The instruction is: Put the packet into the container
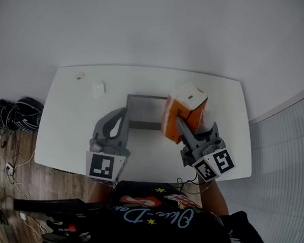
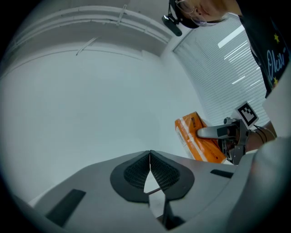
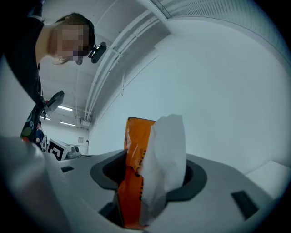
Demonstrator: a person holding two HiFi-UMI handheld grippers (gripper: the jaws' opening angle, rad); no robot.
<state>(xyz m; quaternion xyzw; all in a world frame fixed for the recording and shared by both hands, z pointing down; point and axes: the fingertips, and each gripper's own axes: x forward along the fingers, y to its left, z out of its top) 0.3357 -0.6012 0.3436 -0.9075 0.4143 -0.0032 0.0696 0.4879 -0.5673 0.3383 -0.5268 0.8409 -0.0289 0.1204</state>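
A white table [image 1: 62,132] with rounded corners fills the middle of the head view. Pale floor lies beyond it toward 12 o'clock, wood flooring with a tangle of black cables [image 1: 12,114] sits at 9 o'clock, and slatted blinds [image 1: 299,147] run past 4 o'clock.

The tabletop is mostly bare. Two small white items [image 1: 99,87] lie near its far edge at 11 o'clock, well apart from everything else, and wide white surface lies at 9 and 3 o'clock of the centre.

A grey rectangular container [image 1: 142,107] rests at the table's centre. Its grey bottom is in plain view at the left end, while the right end is hidden behind the packet.

The orange-and-white packet [image 1: 187,101] is raised off the table at 3 o'clock of the container, upright and clamped between the jaws of the right gripper [image 1: 180,122].

The left gripper [image 1: 123,111] hangs at 8 o'clock of the container, with its jaws pressed together on nothing.
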